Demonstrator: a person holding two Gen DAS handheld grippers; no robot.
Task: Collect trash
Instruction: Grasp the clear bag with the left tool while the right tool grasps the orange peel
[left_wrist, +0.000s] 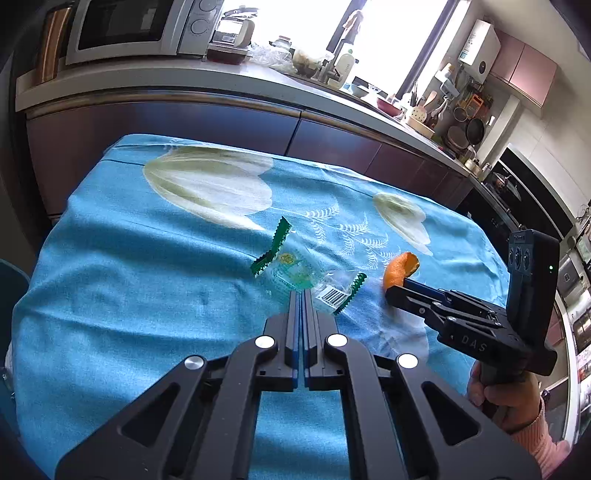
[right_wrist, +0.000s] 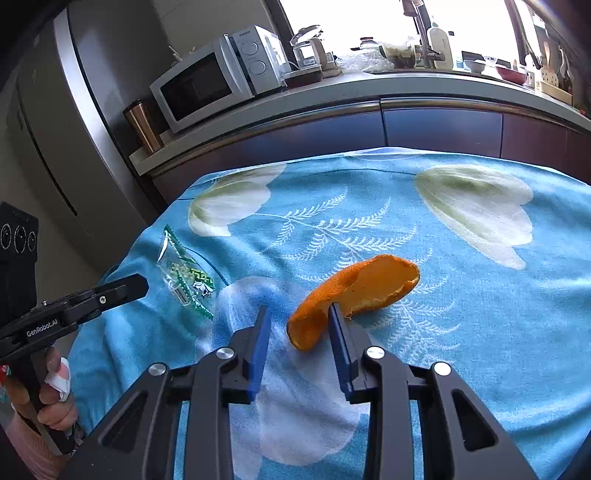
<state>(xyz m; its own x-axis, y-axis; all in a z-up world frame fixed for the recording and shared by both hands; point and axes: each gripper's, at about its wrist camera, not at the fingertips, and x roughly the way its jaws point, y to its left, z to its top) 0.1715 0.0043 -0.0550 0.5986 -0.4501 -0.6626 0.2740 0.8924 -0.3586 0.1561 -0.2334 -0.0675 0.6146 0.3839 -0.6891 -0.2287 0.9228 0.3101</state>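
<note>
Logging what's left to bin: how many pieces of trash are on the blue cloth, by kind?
Clear plastic wrapper with green edges: 1
Orange peel: 1
Total: 2

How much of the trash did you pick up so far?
Nothing looks collected yet. The left claw is closed right at the clear wrapper, though a firm pinch isn't clear. The right claw is open around the orange peel, not squeezing. Both pieces lie on the blue tablecloth, and no bin is visible.
</note>
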